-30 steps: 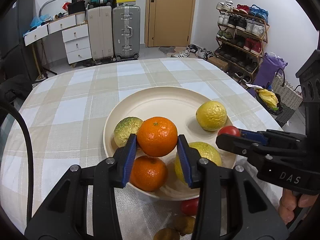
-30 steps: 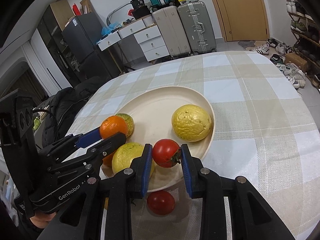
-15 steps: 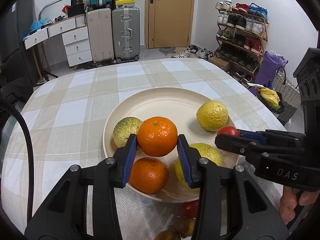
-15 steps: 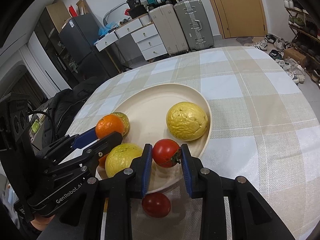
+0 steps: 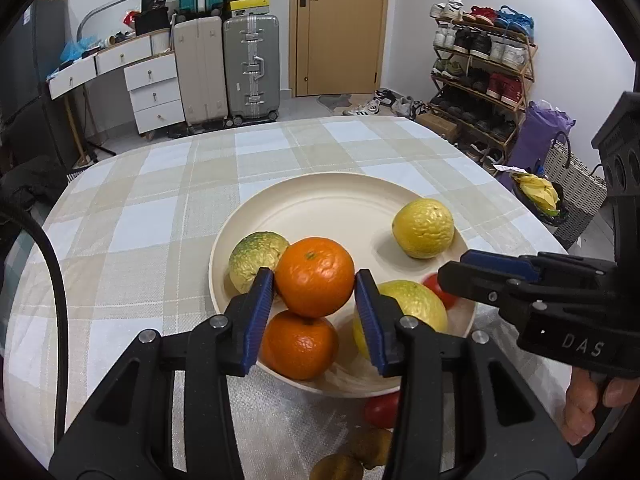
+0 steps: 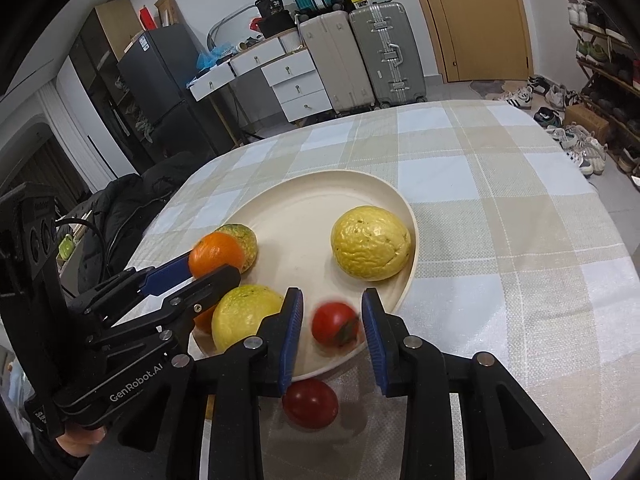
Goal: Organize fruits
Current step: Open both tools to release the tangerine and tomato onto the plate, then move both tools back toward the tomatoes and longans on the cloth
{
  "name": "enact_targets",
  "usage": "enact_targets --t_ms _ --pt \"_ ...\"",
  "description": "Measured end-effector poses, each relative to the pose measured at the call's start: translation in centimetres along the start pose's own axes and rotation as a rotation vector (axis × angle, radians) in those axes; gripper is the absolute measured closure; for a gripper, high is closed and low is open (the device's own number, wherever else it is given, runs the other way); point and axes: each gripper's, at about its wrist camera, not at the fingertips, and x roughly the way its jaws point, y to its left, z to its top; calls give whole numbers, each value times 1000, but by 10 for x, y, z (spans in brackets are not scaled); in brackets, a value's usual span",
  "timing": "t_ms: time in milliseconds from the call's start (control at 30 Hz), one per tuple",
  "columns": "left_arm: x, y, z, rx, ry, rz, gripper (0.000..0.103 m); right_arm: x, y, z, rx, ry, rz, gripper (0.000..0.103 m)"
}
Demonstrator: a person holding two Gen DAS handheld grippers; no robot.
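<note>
A cream plate (image 5: 320, 200) (image 6: 304, 208) sits on the checked tablecloth. My left gripper (image 5: 315, 282) is shut on an orange (image 5: 315, 276) and holds it above the plate's near left side; it also shows in the right wrist view (image 6: 216, 254). My right gripper (image 6: 331, 320) is open, and a red tomato (image 6: 335, 323) sits blurred between its fingers, touching neither, over the plate's near rim. On the plate lie a second orange (image 5: 299, 344), a green-yellow citrus (image 5: 256, 254), a yellow citrus (image 5: 423, 227) (image 6: 370, 249) and another yellow one (image 5: 416, 306) (image 6: 244, 312).
A second red tomato (image 6: 310, 402) (image 5: 382, 404) lies on the cloth just before the plate. Brown kiwis (image 5: 352, 460) lie nearer me. The table's right edge drops to a shoe rack (image 5: 480, 68) and baskets. Suitcases and drawers stand beyond the far edge.
My right gripper has opened and let go of the red tomato, which drops toward the plate's near rim. My left gripper still holds the orange in about the same place.
</note>
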Motion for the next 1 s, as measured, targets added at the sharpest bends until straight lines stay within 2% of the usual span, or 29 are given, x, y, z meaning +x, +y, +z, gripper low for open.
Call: enact_targets --t_ms 67,100,233,300,333,367,500,600,767,1000 --pt "-4 -2 -1 11 -8 2 59 -5 0 0 -3 -16 -6 61" --pt "-6 -3 -1 16 -12 3 55 -7 1 0 -10 -25 -14 55" --pt "-15 0 -2 11 -27 14 34 -16 6 -2 -49 -46 -46 45" --pt "-21 3 -2 -7 -31 3 26 -22 7 -4 -67 -72 -58 24" --pt "-25 5 -3 -13 -37 -2 20 -25 8 -6 -72 -84 -69 19" --pt "-30 5 -4 -14 -48 -4 19 -26 9 -7 -77 -91 -76 11" --pt "-48 6 -6 -6 -61 11 15 -31 8 -13 -96 -87 -94 1" --pt "-64 7 -9 -5 -92 22 1 -33 8 -17 -114 -93 -110 0" --pt "-83 9 -19 6 -115 29 1 -37 9 -23 -128 -91 -110 0" --pt "-96 19 -41 -20 -96 43 1 -41 12 -30 -143 -90 -118 0"
